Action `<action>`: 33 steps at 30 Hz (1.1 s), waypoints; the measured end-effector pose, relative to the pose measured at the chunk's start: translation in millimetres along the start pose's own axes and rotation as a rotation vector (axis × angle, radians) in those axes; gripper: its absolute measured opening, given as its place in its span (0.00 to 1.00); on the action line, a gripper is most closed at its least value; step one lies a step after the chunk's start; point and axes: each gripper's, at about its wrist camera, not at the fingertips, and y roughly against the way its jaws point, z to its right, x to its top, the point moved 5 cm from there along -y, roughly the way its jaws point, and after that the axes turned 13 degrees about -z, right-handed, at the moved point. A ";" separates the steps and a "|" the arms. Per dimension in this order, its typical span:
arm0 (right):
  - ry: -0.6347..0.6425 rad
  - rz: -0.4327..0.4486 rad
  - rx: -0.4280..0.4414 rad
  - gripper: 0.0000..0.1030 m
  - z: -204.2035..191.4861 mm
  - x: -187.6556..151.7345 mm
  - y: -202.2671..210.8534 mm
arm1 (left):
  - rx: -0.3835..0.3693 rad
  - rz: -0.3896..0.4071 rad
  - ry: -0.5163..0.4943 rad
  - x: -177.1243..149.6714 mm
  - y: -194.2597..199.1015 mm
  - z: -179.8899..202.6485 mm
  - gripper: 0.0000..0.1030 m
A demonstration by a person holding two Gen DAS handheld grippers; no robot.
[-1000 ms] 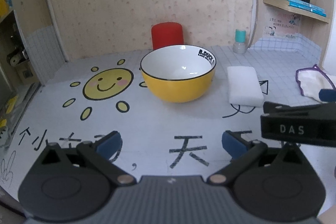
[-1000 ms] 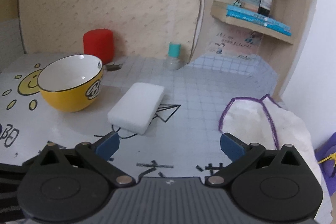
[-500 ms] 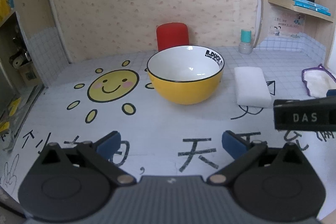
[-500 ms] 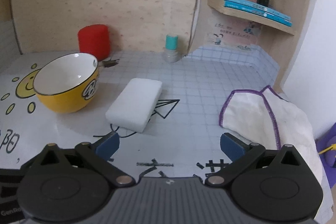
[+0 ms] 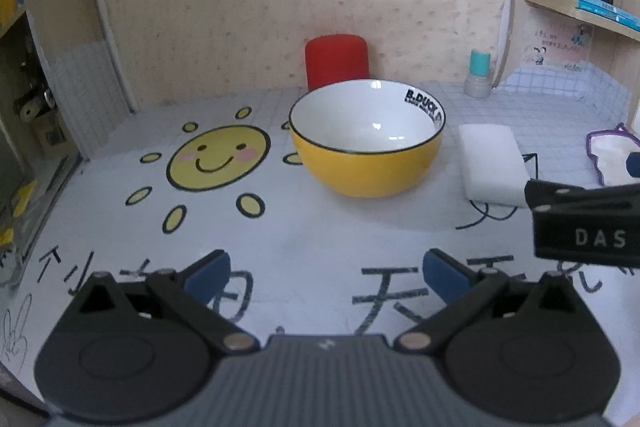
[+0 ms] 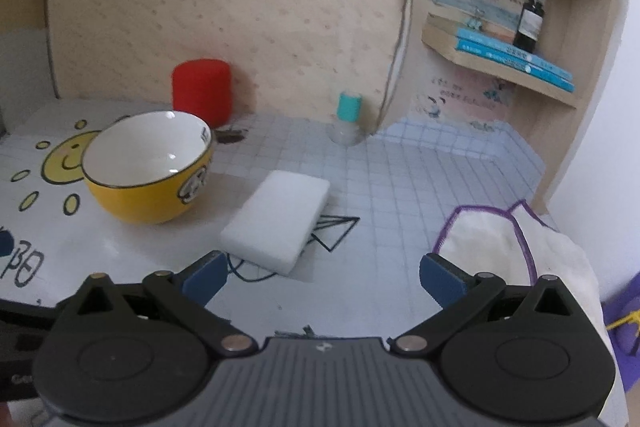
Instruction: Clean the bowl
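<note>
— What did the left wrist view show?
— The left gripper (image 5: 326,273) was spread wide and held nothing, above the counter (image 5: 320,235). The yellow bowl (image 5: 367,142) sat upright ahead, the white sponge (image 5: 492,163) just beside it.
— And the right wrist view?
— The right gripper (image 6: 322,277) was equally wide, empty, touching nothing. The sponge (image 6: 278,221) lay near its left finger, the bowl (image 6: 148,171) farther left, a cloth (image 6: 500,247) to the right.

- The right gripper (image 6: 324,277) hovers above the table (image 6: 400,183), its jaws spread wide with nothing between them.
- A white sponge (image 6: 278,221) lies just right of the yellow bowl (image 6: 150,173).
- A purple-edged cloth (image 6: 516,251) lies at far right.
</note>
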 end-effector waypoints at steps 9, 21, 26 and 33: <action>-0.003 0.054 -0.010 1.00 9.2 1.6 6.4 | -0.037 0.019 0.003 3.3 6.1 6.7 1.00; -0.010 0.110 0.049 1.00 13.8 8.4 19.9 | -0.022 0.077 -0.021 13.5 26.4 18.3 1.00; -0.021 0.125 0.092 1.00 13.5 12.3 22.5 | 0.000 0.094 -0.042 15.2 29.3 18.9 1.00; -0.036 0.147 0.154 1.00 13.1 17.8 26.4 | -0.013 0.090 -0.051 10.5 29.7 18.8 1.00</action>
